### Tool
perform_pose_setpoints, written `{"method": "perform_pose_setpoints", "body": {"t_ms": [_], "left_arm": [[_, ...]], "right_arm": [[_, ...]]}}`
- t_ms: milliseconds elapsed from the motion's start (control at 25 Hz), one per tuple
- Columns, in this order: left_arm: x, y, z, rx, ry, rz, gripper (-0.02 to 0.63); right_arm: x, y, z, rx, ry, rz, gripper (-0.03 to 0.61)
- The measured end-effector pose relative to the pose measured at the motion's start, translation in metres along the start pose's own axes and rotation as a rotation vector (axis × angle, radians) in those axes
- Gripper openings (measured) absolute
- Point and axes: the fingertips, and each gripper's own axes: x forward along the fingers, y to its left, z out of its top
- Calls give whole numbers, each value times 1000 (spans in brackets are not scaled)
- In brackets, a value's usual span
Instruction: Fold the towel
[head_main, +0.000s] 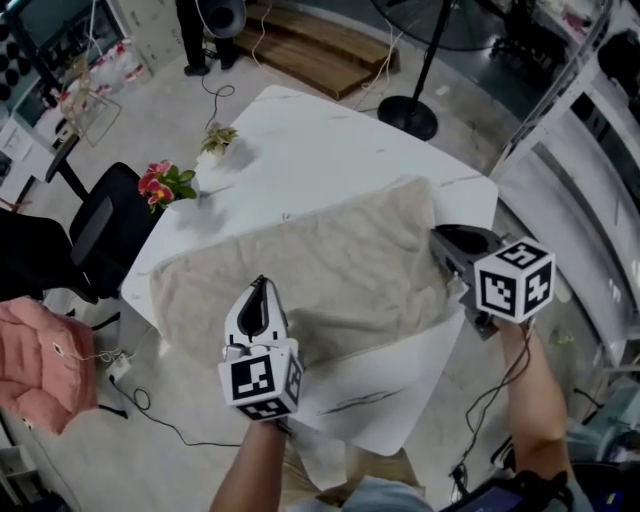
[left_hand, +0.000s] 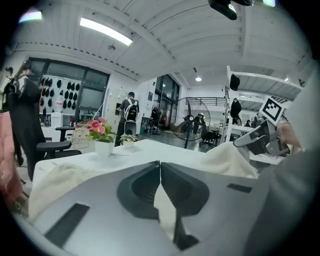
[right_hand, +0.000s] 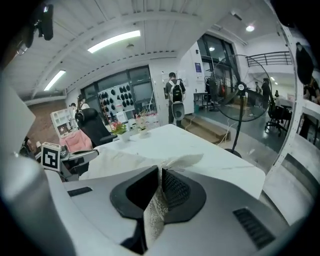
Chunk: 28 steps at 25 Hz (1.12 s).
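On the white table (head_main: 300, 140) the towel (head_main: 330, 270) lies spread almost flat, its long side running from eight o'clock to two o'clock.

The likeliest trouble is a crooked fold. The two grips sit unevenly: one at the towel's three o'clock corner, the other on the near edge at about six o'clock, so a carry toward twelve o'clock would probably skew the edges. Both bites look thin, and a quick pull could slip cloth free. The flower pot (head_main: 165, 185) at ten o'clock stands just beside the towel's far end and could be nudged if the cloth drags.

The right gripper (head_main: 438, 237) is nearly closed, pinching the corner, with towel hanging between its jaws. The left gripper (head_main: 259, 285) has its jaws fully together, seemingly on a thin bit of the near edge.
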Motion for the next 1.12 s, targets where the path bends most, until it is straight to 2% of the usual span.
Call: {"method": "perform_pose_setpoints", "body": {"t_ms": [320, 560, 1120], "left_arm": [[-37, 59, 8, -30, -21, 32, 8], [-71, 118, 7, -54, -28, 68, 9], [-141, 245, -12, -139, -25, 173, 9]], "right_arm": [[19, 102, 31, -89, -12, 58, 40], [54, 172, 44, -151, 2, 96, 40], [150, 356, 51, -291, 48, 266, 41]]}}
